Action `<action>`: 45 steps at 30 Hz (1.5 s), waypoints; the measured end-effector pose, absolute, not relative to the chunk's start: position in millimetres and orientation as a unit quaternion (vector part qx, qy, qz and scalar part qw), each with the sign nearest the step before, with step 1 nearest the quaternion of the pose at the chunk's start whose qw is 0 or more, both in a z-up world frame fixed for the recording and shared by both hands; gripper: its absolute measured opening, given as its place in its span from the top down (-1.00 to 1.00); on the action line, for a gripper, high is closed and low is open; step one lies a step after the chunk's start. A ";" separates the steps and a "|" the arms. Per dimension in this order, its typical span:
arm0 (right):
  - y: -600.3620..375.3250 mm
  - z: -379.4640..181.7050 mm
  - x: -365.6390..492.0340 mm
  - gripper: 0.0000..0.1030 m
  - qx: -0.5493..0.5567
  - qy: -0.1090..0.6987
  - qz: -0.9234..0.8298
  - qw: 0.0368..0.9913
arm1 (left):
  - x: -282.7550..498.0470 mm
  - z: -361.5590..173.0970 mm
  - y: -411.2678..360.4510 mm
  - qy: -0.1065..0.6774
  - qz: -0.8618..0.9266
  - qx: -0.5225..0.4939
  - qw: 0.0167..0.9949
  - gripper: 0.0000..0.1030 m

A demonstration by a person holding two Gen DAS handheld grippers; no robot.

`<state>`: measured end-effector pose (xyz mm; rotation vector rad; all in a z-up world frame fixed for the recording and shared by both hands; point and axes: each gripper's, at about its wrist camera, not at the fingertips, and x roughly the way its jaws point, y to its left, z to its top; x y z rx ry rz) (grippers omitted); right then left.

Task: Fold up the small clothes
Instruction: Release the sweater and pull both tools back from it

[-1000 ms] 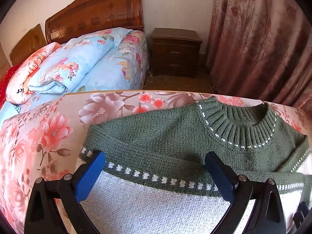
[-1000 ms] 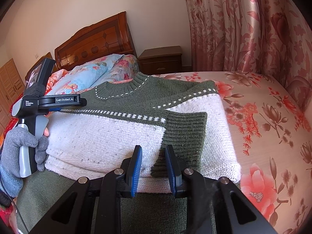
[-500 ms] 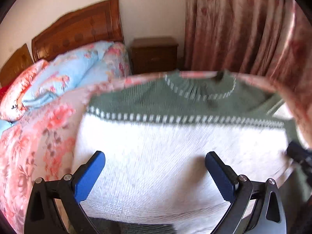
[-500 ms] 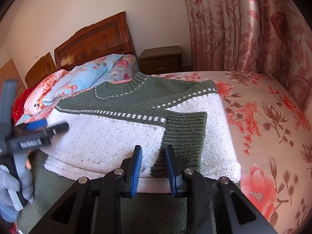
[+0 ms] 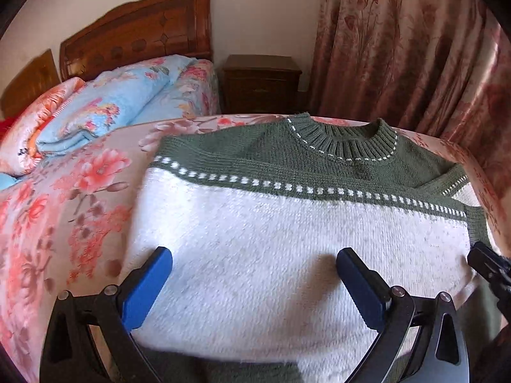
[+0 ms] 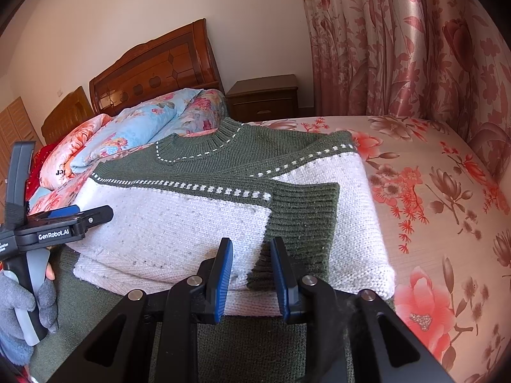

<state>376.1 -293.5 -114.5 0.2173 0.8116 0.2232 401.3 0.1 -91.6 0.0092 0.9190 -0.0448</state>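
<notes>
The left gripper hangs wide open over the white part of the sweater – it should next grab the near edge evenly. The sweater lies on the flowery bed. The right gripper has just been letting go – the green cuff sits loose between its jaws.

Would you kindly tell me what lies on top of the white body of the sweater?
A folded sleeve lies across the sweater, its green ribbed cuff near the right side. Whatever lies beneath the sleeve is covered. Under everything, the flowered bedspread shows.
</notes>
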 end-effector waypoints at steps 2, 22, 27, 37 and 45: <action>-298.4 -113.7 374.3 0.37 0.119 0.391 0.121 0.905 | 385.9 -84.4 -0.1 0.436 -0.029 0.005 0.899 -1.00; -270.5 -118.9 307.2 0.33 0.006 0.427 0.170 0.888 | 289.6 -104.9 35.8 0.474 -0.058 0.018 0.878 -1.00; -289.3 -119.0 308.7 0.35 0.031 0.430 0.181 0.884 | 285.7 -104.6 39.3 0.474 -0.065 0.026 0.878 -1.00; -226.5 -93.2 299.1 0.36 0.001 0.437 0.188 0.879 | 284.6 -83.7 -2.2 0.467 -0.094 0.007 0.879 -1.00; -234.4 -110.8 278.9 0.35 -0.068 0.456 0.225 0.858 | 257.2 -104.3 21.9 0.484 -0.102 0.050 0.868 -1.00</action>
